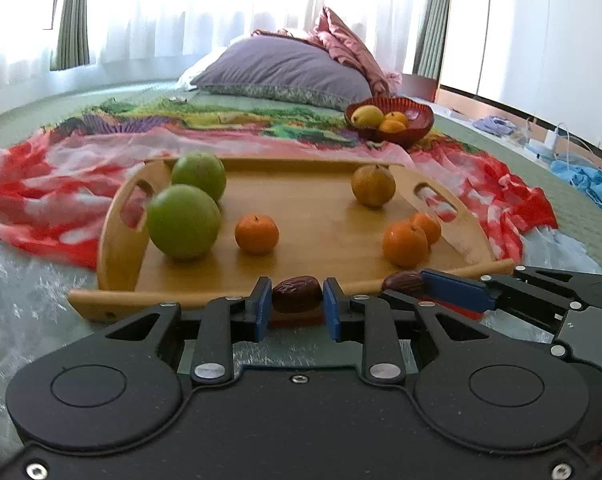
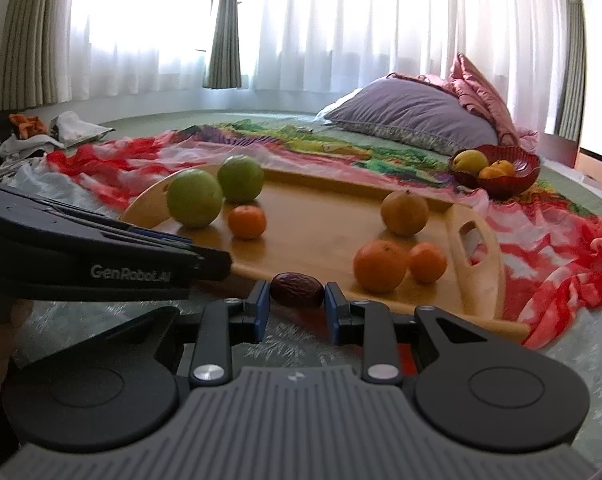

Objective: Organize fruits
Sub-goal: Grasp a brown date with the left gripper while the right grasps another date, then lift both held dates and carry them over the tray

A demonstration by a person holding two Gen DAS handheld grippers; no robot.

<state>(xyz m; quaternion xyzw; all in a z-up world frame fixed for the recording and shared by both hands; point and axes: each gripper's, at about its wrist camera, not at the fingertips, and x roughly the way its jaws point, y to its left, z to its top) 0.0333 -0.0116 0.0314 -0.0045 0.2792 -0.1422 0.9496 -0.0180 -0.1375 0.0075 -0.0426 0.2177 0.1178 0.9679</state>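
My left gripper point(image 1: 297, 300) is shut on a brown date point(image 1: 297, 299) just before the near edge of the wooden tray point(image 1: 321, 216). My right gripper point(image 2: 297, 295) is shut on a second brown date point(image 2: 297, 290), also seen at the right of the left wrist view point(image 1: 405, 283). On the tray lie two green apples point(image 1: 183, 222) point(image 1: 199, 174), three mandarins point(image 1: 257, 234) point(image 1: 405, 243) point(image 1: 425, 227) and a yellow-brown round fruit point(image 1: 373, 185). A red bowl point(image 1: 419, 120) beyond the tray holds a yellow fruit and mandarins.
The tray rests on a red and white cloth point(image 1: 41, 200) over a colourful mat. A grey pillow point(image 1: 285, 68) and pink bedding lie behind. Crinkled clear plastic point(image 1: 25, 300) covers the near floor. Blue cloth point(image 1: 589, 180) and cables lie at right.
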